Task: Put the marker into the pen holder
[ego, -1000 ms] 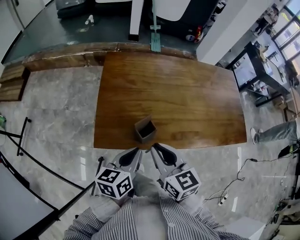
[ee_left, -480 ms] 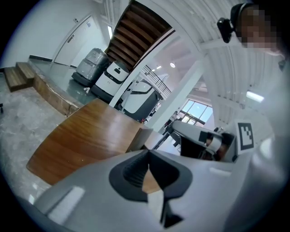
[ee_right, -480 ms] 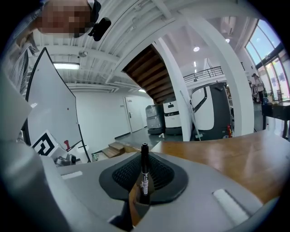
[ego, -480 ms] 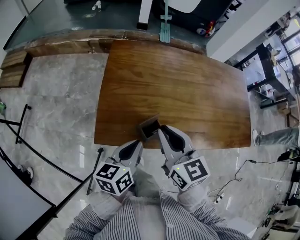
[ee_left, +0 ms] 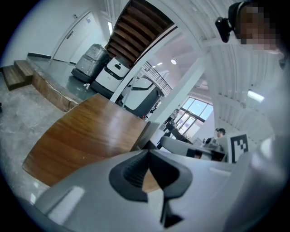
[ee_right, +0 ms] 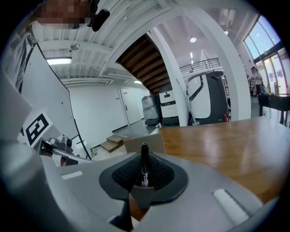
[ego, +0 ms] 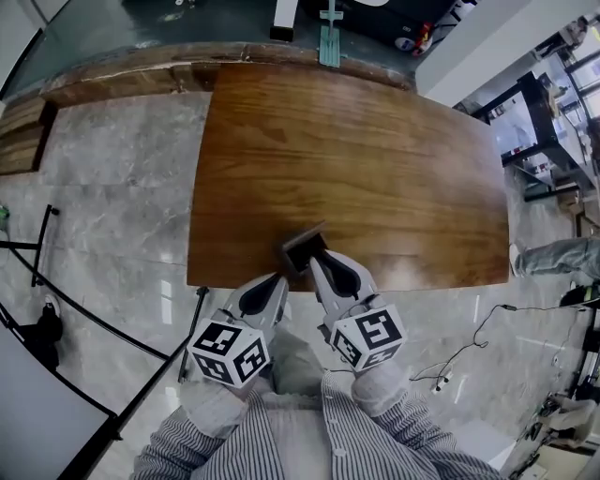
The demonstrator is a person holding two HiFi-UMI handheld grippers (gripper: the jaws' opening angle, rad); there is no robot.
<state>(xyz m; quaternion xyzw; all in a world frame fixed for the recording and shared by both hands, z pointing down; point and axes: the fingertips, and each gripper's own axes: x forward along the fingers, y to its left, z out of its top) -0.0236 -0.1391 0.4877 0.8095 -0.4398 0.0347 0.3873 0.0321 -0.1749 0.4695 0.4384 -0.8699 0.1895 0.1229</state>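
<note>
A small dark square pen holder [ego: 298,246] stands near the front edge of the brown wooden table [ego: 356,150]. My right gripper [ego: 315,259] reaches over that edge, its tips right at the holder's near side. It is shut on a thin black marker [ee_right: 144,164], which stands upright between the pads. The holder's wall [ee_right: 146,142] shows just behind the marker. My left gripper [ego: 277,282] hovers beside it, just off the table's front edge, shut with nothing in it. In the left gripper view [ee_left: 147,152] the holder [ee_left: 146,134] is seen edge-on past the tips.
Grey marble floor surrounds the table. A low wooden platform [ego: 112,80] runs along the far side, with a green post [ego: 329,26] behind the table. Black stand legs [ego: 56,309] cross the floor at left. Cables [ego: 473,342] and a person's leg [ego: 553,258] are at right.
My right gripper has moved forward from the table's front edge up to the pen holder, carrying the marker. The left gripper has stayed near the edge.
</note>
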